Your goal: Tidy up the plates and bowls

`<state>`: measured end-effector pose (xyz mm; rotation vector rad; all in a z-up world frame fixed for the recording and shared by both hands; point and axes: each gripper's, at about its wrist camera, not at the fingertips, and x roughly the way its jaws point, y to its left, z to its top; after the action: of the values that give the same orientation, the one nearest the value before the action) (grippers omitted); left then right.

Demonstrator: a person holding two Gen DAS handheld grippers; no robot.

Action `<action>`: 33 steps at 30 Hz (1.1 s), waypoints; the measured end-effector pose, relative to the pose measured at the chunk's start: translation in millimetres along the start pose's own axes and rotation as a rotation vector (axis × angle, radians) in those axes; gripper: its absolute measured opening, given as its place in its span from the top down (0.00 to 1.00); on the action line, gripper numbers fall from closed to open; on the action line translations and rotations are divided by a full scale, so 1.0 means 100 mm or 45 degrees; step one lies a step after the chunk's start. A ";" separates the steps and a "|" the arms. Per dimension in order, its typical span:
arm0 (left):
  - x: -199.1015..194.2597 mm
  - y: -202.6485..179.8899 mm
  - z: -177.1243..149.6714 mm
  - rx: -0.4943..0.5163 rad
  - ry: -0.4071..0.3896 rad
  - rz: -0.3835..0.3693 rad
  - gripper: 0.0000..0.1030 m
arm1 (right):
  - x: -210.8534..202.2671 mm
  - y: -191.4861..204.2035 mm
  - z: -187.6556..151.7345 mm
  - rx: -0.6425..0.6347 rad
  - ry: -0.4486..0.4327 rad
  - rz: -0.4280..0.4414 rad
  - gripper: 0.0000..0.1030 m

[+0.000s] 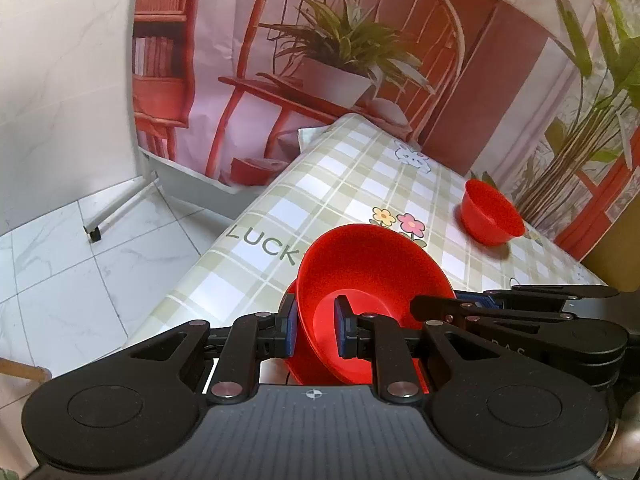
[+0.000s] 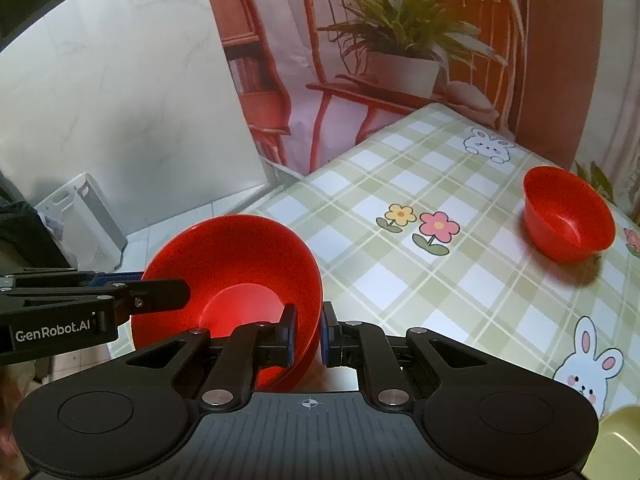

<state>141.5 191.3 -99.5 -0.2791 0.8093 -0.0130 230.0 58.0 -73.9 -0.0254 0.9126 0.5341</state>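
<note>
held bowl: big red bowl, lifted above the near edge of the table, tilted, mouth facing the cameras.
left gripper: mine, pinching the bowl wall on its left side, one pad inside, one outside.
right gripper: pinching the opposite wall the same way. Both clamp the one bowl.
target: small red bowl, upright, well apart at the far right of the table. Probably the stack base or the spot to group beside; can't confirm.
step: I judge this as carrying the big bowl to its place.
how to do it well: keep the two grips level with each other so the thin wall doesn't twist; level the bowl before lowering; release one side only once the base sits flat. Big into small won't nest, so set it beside or swap the order.
risk: smooth plastic, rim-only pinch, could slip if I tilt further.
left wrist view only: a second red rim behind the held bowl; can't tell what it is.
right wrist view only: yellow dish edge at bottom right, and the left gripper's arm from the side.
</note>
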 end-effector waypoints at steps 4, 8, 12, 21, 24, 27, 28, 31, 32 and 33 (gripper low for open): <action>0.03 0.00 -0.01 -0.002 0.009 0.003 0.81 | 0.01 0.00 -0.01 -0.004 0.003 -0.003 0.88; 0.04 -0.01 -0.02 0.000 0.016 0.006 0.81 | 0.01 0.01 -0.01 0.001 0.003 0.001 0.88; 0.05 0.00 -0.03 0.000 0.021 0.009 0.81 | 0.01 0.01 -0.01 0.000 0.003 0.000 0.88; 0.08 0.00 -0.04 0.000 0.033 0.024 0.81 | 0.00 -0.01 -0.02 0.009 0.002 0.002 0.87; 0.08 0.00 -0.04 -0.001 0.034 0.027 0.81 | 0.00 -0.02 -0.03 0.013 0.004 -0.001 0.86; 0.08 -0.01 -0.04 -0.005 0.033 0.028 0.80 | -0.01 -0.03 -0.04 0.019 -0.001 0.001 0.86; 0.08 0.00 -0.04 -0.009 0.033 0.030 0.80 | -0.02 -0.04 -0.04 0.021 -0.002 0.000 0.86; 0.07 -0.01 -0.02 -0.012 0.031 0.046 0.80 | -0.06 -0.05 -0.03 0.026 -0.016 -0.001 0.86; 0.07 -0.02 -0.01 -0.008 0.028 0.058 0.80 | -0.08 -0.05 -0.02 0.028 -0.022 -0.002 0.86; 0.06 -0.03 0.00 -0.001 0.023 0.068 0.79 | -0.09 -0.06 -0.02 0.030 -0.030 -0.004 0.86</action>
<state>146.1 188.1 -103.2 -0.2583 0.8344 0.0345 227.1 48.1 -69.2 0.0005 0.8958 0.5199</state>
